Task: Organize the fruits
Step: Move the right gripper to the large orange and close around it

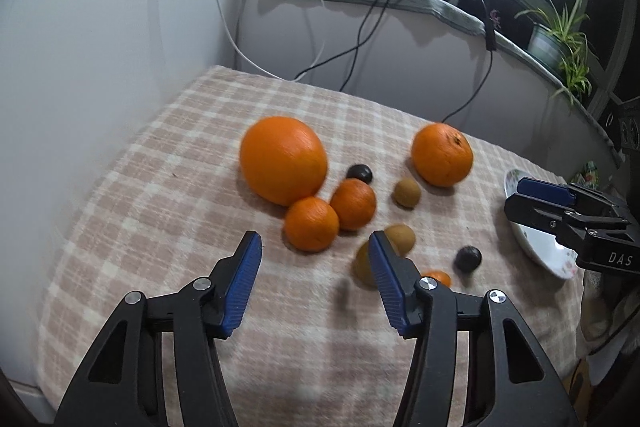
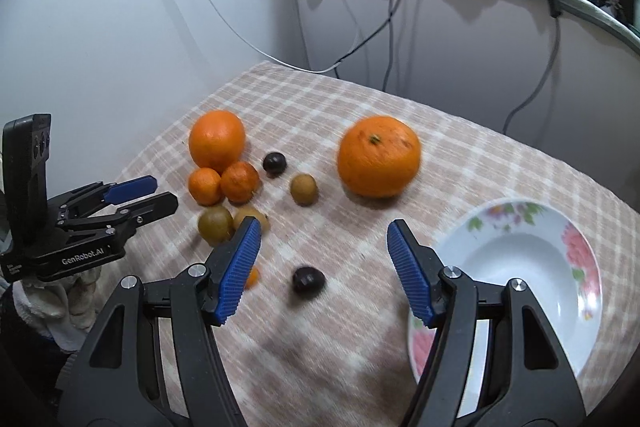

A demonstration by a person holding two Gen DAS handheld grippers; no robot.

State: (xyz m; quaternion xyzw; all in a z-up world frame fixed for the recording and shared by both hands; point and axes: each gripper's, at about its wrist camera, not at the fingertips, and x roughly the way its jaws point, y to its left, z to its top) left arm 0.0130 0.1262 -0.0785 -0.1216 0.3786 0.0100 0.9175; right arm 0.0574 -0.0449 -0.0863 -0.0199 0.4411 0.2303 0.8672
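Left gripper [image 1: 315, 241] hangs over the near-left part of the bench [image 1: 120, 211], which is covered in a pink-and-cream checked cloth; its blue ribbed fingers [image 1: 244, 279] are partly apart with nothing between them, pads touching nothing.

Fruit, left to right: big round orange [image 1: 283, 159] at far left, two small mandarins [image 1: 312, 224] touching just in front of it, and a dark round plum-like fruit [image 1: 359, 173] just behind the right-hand mandarin. Near them sit two tan-brown round fruits [image 2: 216, 225], side by side and partly hidden behind the left gripper's right finger. A third tan fruit [image 2: 304, 189] lies alone toward the middle. A small orange piece [image 2: 253, 277] shows just past a finger; can't tell what it is. A second dark fruit [image 2: 308, 279] lies near centre, between the right gripper's fingertips in its view but on the cloth, untouched. A second large orange with its stem mark up [image 2: 379, 155] sits far right of centre, well apart from the cluster.

Right gripper [image 2: 324, 237]: fingers wide apart, holding nothing. White shallow bowl with a pink flower rim [image 2: 580, 247] at near right, no fruit in it.
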